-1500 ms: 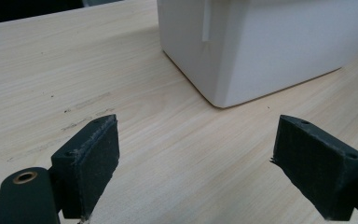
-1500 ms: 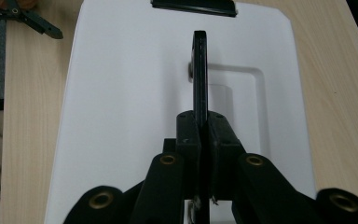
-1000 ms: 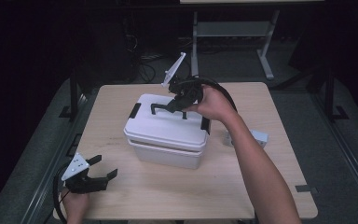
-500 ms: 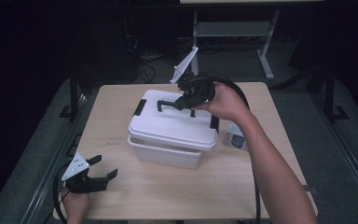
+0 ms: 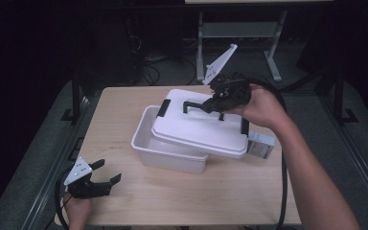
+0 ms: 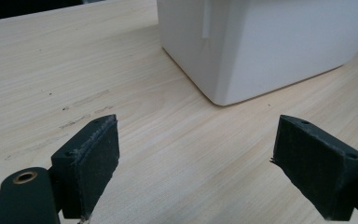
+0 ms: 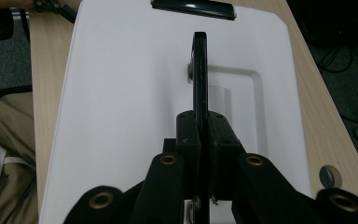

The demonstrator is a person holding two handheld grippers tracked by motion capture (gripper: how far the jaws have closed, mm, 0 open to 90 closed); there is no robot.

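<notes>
Lifting a flat white plastic lid (image 5: 199, 129) by its black handle (image 5: 197, 105), the right gripper (image 5: 215, 100) jaws pinch it, uncovering the white rectangular plastic box (image 5: 160, 153); the left gripper (image 5: 106, 175) jaws rest spread.

Black grippers with brass-ringed screw holes, grey three-cornered plates, black cables.

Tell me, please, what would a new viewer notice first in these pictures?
First, the white lid, lifted and shifted off the white box at the middle of the table; the right gripper is shut on its black handle. Next, the left gripper at the near left corner, jaws open, holding nothing.
</notes>
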